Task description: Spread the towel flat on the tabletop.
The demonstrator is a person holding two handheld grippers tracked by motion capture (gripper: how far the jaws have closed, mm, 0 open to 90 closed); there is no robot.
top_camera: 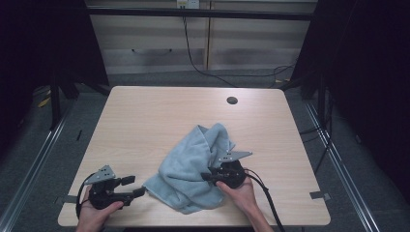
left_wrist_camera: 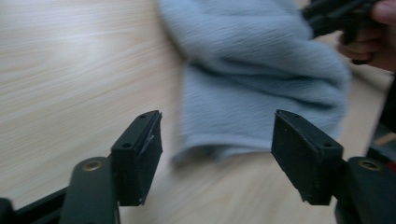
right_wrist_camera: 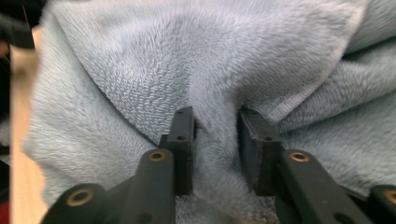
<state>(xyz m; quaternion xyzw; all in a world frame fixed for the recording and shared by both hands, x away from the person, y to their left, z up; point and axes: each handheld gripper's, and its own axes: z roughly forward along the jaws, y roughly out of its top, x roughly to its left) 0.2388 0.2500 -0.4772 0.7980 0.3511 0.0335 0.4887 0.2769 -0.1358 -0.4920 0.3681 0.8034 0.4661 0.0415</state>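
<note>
Towel [top_camera: 193,166]: a crumpled light-blue heap is seen at lower centre of the high view, on the table [top_camera: 145,116].
Left gripper [top_camera: 138,186]: jaws apart, nothing between them; the towel's near corner is to be bracketed squarely before closing.
Right gripper [right_wrist_camera: 215,140]: a towel fold is pinched between the jaws; that fold should be kept gathered, not dragged.

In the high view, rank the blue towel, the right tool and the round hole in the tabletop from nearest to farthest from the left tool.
1. The blue towel: its near corner lies just right of the left tool, whose jaws stand open.
2. The right tool: farther right, with a fold of towel between its jaws.
3. The round hole: far side of the table, toward the right.
</note>
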